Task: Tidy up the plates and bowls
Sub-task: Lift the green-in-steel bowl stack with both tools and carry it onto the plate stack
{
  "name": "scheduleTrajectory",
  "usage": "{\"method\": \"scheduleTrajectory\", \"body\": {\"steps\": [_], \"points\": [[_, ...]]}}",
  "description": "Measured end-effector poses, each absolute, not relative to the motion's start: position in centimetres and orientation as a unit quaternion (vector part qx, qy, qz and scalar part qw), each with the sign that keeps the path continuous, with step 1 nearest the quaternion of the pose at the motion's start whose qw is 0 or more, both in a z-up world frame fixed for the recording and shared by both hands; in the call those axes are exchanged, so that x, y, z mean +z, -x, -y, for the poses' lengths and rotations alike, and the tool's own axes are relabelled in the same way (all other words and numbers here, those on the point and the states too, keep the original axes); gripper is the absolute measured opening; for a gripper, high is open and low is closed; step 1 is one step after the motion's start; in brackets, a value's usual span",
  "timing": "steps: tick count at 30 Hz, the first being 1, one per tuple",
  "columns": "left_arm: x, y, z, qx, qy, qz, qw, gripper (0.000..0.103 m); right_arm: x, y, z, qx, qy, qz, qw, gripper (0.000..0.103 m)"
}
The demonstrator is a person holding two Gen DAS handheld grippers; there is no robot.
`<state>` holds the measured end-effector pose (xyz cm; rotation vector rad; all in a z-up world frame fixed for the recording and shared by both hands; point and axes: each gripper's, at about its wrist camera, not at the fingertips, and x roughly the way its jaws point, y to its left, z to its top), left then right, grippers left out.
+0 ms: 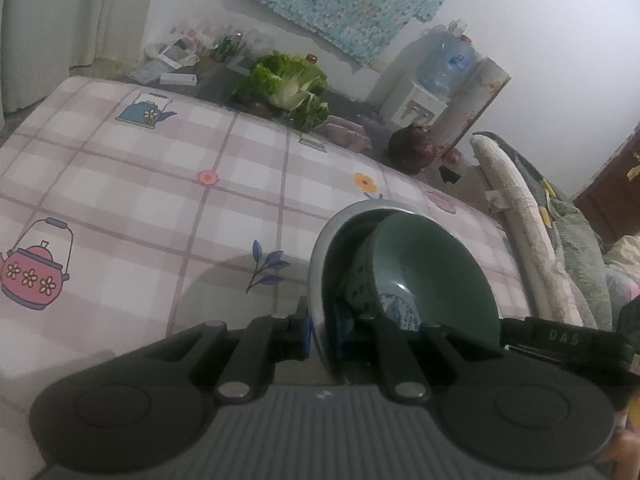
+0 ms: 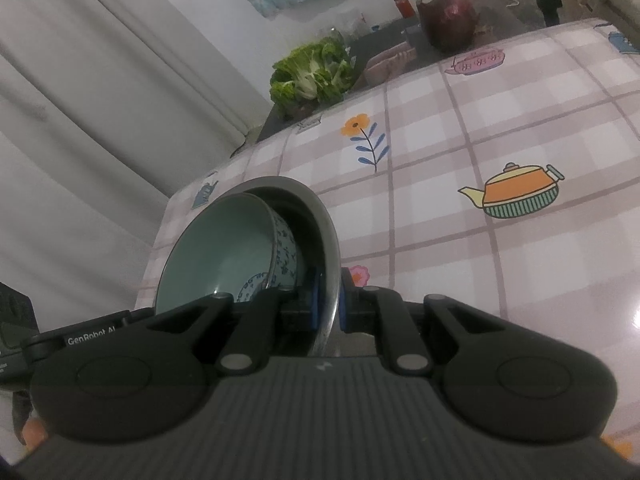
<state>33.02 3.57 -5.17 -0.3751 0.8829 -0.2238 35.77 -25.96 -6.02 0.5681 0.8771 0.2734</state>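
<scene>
Between both grippers' jaws: metal bowl (image 1: 320, 248) rim, clamped.

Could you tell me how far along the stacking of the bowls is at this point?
Done: the green bowl already sits nested inside the metal bowl. In hand: the left gripper and right gripper both clamp the metal bowl's rim. Left: setting the pair down on the table.

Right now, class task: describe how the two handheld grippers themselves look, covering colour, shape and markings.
Both the left gripper and right gripper are matte black, with ribbed grey bodies, round side discs, silver pivot pins and blue pads. White "GenRobot AI" lettering marks one side.
</scene>
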Motion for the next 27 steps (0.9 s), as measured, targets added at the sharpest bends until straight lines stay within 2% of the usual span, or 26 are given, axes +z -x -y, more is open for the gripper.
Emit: {"method": "scheduleTrajectory", "body": {"steps": [14, 27], "points": [[-1.5, -25.7, -1.8, -0.122, 0.170, -0.408, 0.889, 0.010, -1.9, -27.7, 26.8, 0.126, -0.274, -0.398, 0.866, 0.009], [-4.0, -18.9, -0.9, -0.120, 0.165, -0.442, 0.873, 0.010, -4.4, -19.3, 27.1, 0.114, -0.287, -0.434, 0.847, 0.010]]}}
